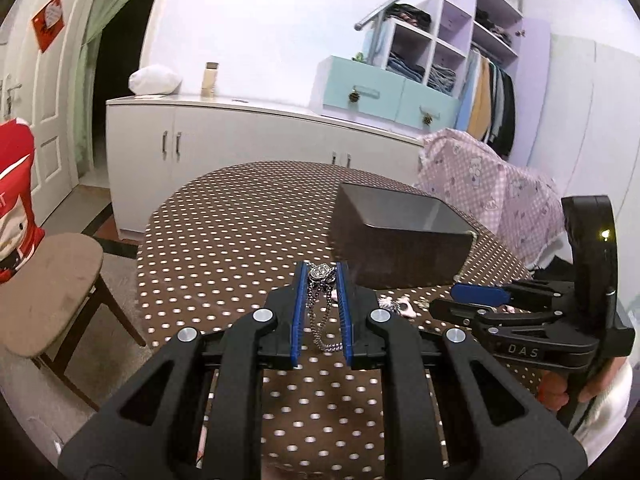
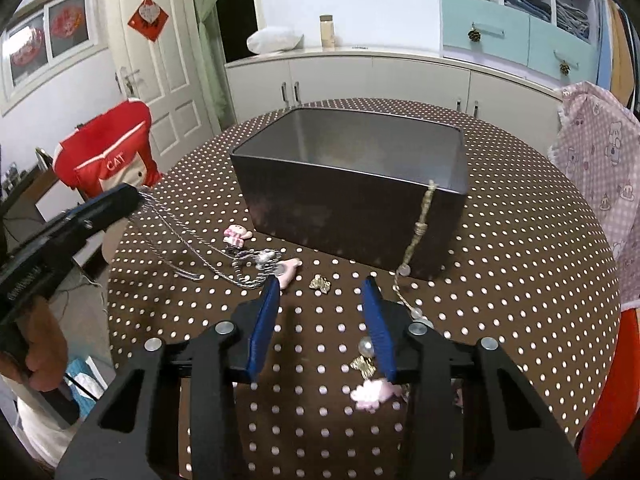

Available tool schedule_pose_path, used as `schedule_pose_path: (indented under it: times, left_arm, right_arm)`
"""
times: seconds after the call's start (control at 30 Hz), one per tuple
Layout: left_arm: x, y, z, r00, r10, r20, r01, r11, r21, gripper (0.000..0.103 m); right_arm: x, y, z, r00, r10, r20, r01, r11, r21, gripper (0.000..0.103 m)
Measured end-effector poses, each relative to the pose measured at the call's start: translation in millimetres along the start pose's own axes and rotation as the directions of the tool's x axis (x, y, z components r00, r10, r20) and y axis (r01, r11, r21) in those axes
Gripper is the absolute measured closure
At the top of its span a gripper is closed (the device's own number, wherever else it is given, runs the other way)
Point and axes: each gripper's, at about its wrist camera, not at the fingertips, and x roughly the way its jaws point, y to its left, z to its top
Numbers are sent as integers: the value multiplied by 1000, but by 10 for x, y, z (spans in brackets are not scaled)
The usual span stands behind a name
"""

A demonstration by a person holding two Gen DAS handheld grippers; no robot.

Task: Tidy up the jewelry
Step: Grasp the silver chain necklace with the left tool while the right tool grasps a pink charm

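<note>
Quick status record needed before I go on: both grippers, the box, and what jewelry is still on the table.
left gripper: shut on silver chain necklace, pendant at the tips, chain hanging below
right gripper: jaws apart, nothing pressed between them, above the table
box: dark, open, inside looks empty; beaded strand draped over its near right corner
table: brown, white dots
loose pieces: pink charm, small gold piece, pink piece by the right jaws
</note>
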Motion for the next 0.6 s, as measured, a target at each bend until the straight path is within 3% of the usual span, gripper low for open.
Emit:
schedule_pose_path:
  times: [0.37,0.43,0.6]
  left_arm:
    - [38,190,-55,1000,-2,-3,1,999,-49,88]
    - [33,231,-51,1000,5,0,-5,998,-59,88]
    - [25,332,-61,1000,26,4,-26,997,-75,88]
  right_arm:
    - [201,322,76,998,-51,-21,46,983,-177,70]
    - [242,326,85,998,-41,-42,32,982,-185,76]
    - [314,410,34,998,-23,-64,8,973,-231,79]
